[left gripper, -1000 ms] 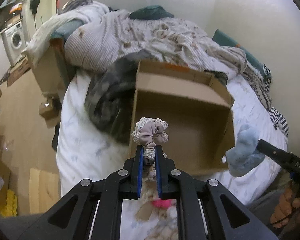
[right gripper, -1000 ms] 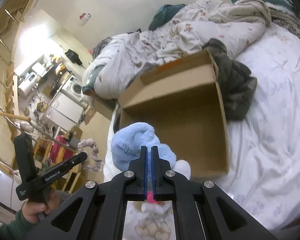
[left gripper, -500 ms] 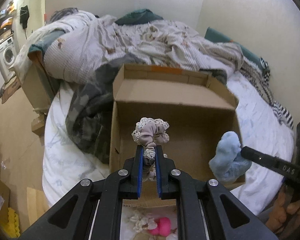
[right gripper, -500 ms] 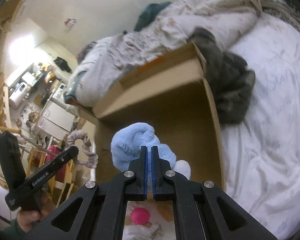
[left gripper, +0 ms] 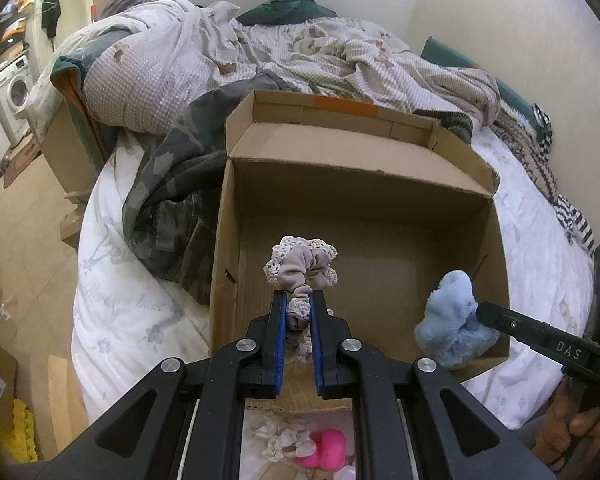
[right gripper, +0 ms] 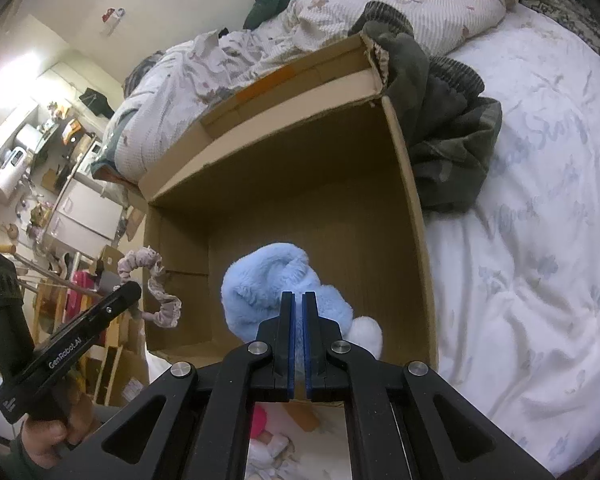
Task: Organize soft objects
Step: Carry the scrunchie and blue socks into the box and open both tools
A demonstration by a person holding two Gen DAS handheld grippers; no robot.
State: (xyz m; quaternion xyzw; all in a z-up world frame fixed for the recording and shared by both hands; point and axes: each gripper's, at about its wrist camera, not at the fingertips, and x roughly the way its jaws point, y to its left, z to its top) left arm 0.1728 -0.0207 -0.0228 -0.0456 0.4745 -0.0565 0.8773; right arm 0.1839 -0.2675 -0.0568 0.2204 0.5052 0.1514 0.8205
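An open cardboard box (left gripper: 228, 240) (right gripper: 408, 184) lies on the bed with nothing on its floor. My left gripper (left gripper: 299, 296) is shut on a beige scrunchie with a lace edge (left gripper: 302, 266) and holds it over the box's near left part. That scrunchie (right gripper: 156, 292) also hangs at the left in the right wrist view. My right gripper (right gripper: 298, 296) is shut on a fluffy light-blue scrunchie (right gripper: 276, 280) above the box's inside; the blue scrunchie (left gripper: 452, 316) shows at the box's right wall in the left wrist view.
A dark camouflage garment (left gripper: 168, 196) (right gripper: 444, 136) lies against the box's side. A rumpled quilt (left gripper: 260, 52) covers the bed's far end. Below the grippers sit a pink object (left gripper: 324, 446) and white lacy pieces (left gripper: 284, 436). The floor (left gripper: 24, 208) at left holds cardboard.
Both grippers have come down and forward over the box, each with its scrunchie. The box now fills more of both views.
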